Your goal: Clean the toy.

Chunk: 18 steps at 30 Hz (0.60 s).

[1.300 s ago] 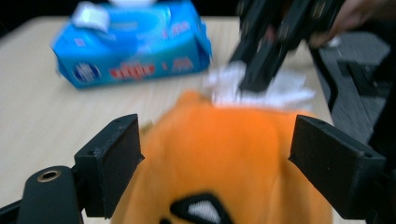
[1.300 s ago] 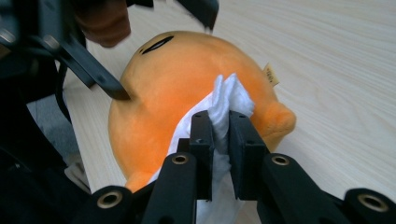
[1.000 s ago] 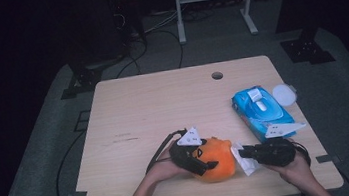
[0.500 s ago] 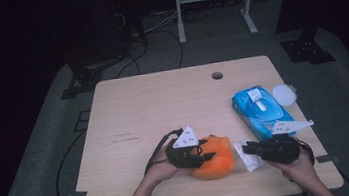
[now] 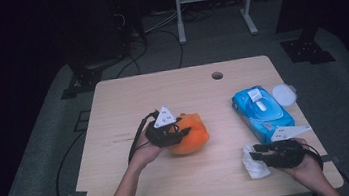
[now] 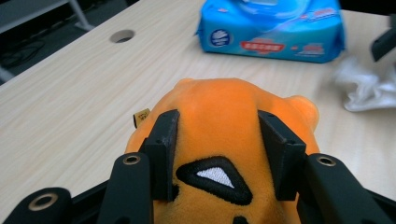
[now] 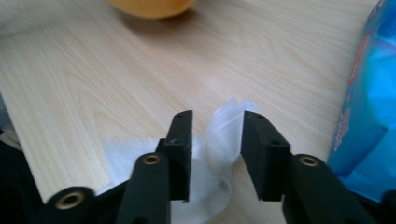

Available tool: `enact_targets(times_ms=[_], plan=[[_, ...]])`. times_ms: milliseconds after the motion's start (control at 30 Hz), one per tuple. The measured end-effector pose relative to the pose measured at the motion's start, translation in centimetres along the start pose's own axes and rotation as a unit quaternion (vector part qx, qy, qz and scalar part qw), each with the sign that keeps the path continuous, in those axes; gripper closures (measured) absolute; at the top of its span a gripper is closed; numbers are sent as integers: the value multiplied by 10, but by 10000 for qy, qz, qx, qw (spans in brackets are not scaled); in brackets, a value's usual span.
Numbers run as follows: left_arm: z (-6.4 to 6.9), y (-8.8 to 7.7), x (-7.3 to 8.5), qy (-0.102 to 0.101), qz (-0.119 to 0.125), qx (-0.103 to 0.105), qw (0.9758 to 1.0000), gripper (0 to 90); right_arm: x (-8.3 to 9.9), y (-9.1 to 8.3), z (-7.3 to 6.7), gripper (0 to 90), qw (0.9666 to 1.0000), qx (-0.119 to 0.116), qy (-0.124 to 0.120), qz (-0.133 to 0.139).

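With the left claw [image 5: 183, 133] squeezing the orange plush toy [image 5: 191, 134] at frame centre and the right claw [image 5: 256, 156] spreading off the crumpled wipe [image 5: 254, 165] at lower right, the soft toy is risking slipping onto the counter [image 5: 126, 94].

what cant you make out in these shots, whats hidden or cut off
- Orange plush toy: in the left gripper view its lower face is cut off by the bottom edge and flanked by the left gripper clamped on it.
- White wipe: in the right gripper view the right gripper covers part of it.
- Blue wipes pack: print too small in the high view.
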<state>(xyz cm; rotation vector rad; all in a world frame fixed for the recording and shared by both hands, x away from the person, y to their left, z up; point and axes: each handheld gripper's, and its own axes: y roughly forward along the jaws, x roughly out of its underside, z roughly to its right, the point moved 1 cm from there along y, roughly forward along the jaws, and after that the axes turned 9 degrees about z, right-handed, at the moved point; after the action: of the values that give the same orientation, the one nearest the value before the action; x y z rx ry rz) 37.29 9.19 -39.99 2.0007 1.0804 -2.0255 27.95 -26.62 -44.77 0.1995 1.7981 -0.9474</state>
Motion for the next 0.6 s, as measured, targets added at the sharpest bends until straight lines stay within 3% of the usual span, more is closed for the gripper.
enact_targets(times_ms=[167,267,333,467,533,600], plan=[[-9,7,4,-87,6,-247,9997,527,0,0,2,509,9998,-33,60,197],[-9,13,11,-168,-92,-137,9997,470,3,0,2,466,9995,-135,128,252],[-8,13,14,-264,-17,-53,9996,448,4,-1,2,461,9994,-148,134,266],[-9,8,12,-409,51,-19,9991,284,1,-3,5,430,9987,-155,208,447],[-10,5,11,-612,100,54,9981,246,0,-4,8,420,9984,-112,245,502],[-9,0,10,-623,122,0,9980,177,0,-4,12,405,9979,-40,346,545]])
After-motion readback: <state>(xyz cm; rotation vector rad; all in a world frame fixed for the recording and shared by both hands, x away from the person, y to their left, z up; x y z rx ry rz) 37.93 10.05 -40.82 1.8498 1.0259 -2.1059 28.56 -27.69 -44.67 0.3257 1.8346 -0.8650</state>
